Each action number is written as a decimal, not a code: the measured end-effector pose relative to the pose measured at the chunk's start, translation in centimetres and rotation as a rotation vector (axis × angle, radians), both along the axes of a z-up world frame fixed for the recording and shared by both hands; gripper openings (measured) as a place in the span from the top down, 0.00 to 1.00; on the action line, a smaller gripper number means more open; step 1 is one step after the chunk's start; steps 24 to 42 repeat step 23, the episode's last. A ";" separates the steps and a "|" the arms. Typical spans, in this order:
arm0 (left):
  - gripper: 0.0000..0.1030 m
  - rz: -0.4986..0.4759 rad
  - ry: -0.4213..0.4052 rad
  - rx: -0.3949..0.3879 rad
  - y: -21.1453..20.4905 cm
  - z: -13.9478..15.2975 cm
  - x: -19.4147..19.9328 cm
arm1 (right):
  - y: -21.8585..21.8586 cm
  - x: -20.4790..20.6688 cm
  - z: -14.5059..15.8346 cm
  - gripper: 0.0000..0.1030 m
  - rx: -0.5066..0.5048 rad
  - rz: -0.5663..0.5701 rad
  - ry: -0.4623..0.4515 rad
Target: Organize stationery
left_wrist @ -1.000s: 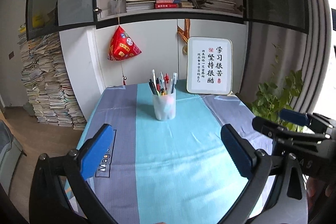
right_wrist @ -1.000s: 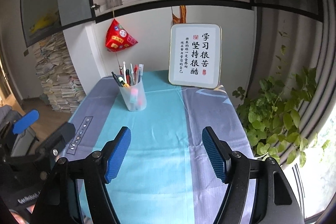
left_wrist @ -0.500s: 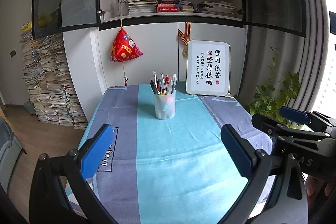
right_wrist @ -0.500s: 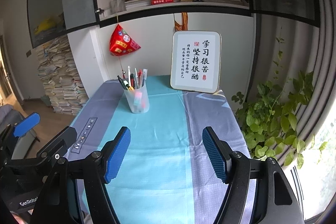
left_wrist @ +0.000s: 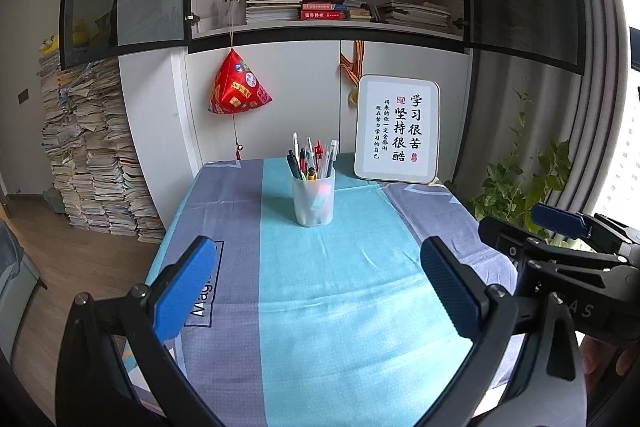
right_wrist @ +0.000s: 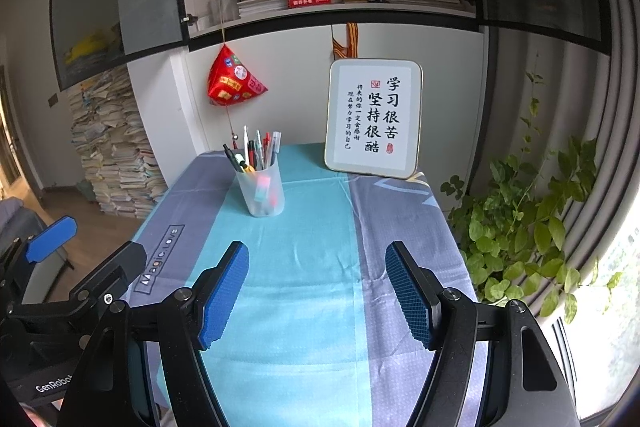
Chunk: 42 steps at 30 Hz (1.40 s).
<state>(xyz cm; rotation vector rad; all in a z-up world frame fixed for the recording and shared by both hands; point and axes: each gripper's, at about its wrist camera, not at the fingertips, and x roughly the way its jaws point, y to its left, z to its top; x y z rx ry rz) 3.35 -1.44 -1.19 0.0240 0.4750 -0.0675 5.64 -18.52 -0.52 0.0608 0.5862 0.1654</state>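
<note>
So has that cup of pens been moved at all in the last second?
No. The cup stands on the same turquoise stripe, left of the framed sign; only the camera tilted slightly.

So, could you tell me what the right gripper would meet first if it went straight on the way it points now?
Probably the bare tablecloth: the right gripper angles down toward it, open and empty. The pen cup stands farther off, slightly left of that line.

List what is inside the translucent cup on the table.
The cup holds upright pens, some black, white and red. A pink and pale blue item shows blurred through the wall; the pens' lower ends are obscured.
</note>
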 end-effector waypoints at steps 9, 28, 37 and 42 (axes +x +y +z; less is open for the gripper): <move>0.01 0.002 0.005 -0.004 0.0 0.0 0.2 | -0.1 0.0 0.1 0.30 -0.002 0.001 0.002; 0.01 0.004 0.001 -0.004 0.1 0.1 -0.2 | -0.3 0.0 0.2 0.30 -0.002 -0.001 -0.002; 0.01 0.004 0.001 -0.004 0.1 0.1 -0.2 | -0.3 0.0 0.2 0.30 -0.002 -0.001 -0.002; 0.01 0.004 0.001 -0.004 0.1 0.1 -0.2 | -0.3 0.0 0.2 0.30 -0.002 -0.001 -0.002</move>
